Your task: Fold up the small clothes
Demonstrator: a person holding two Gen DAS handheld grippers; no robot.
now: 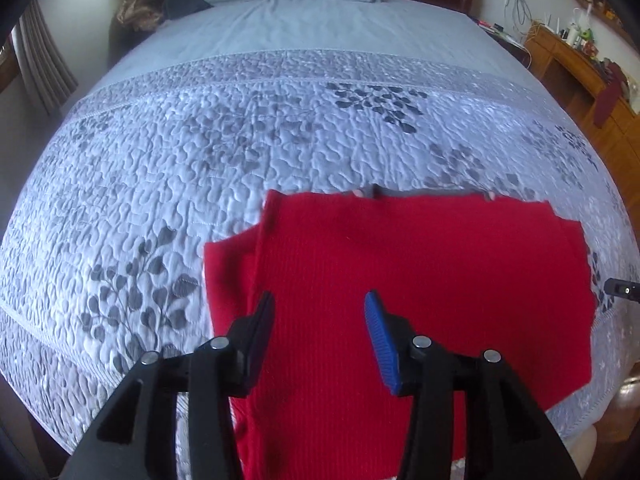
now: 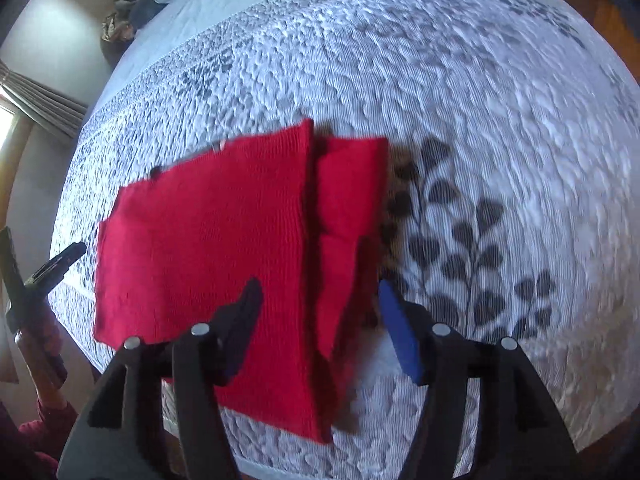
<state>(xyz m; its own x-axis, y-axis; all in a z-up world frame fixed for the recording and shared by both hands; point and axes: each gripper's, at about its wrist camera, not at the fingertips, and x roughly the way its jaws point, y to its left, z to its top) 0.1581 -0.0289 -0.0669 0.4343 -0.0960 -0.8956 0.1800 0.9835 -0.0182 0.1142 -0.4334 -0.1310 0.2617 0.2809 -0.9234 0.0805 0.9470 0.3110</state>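
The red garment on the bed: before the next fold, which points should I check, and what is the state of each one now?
1. Left gripper is open and holds nothing: ok.
2. Right gripper is open and holds nothing: ok.
3. Red garment lies on the quilt, already folded: ok.
4. Side flap lines up with the main panel: not ok; in the right wrist view it sticks out beside it.
5. The garment's near edge sits fully on the bed: cannot tell; the gripper fingers hide it.
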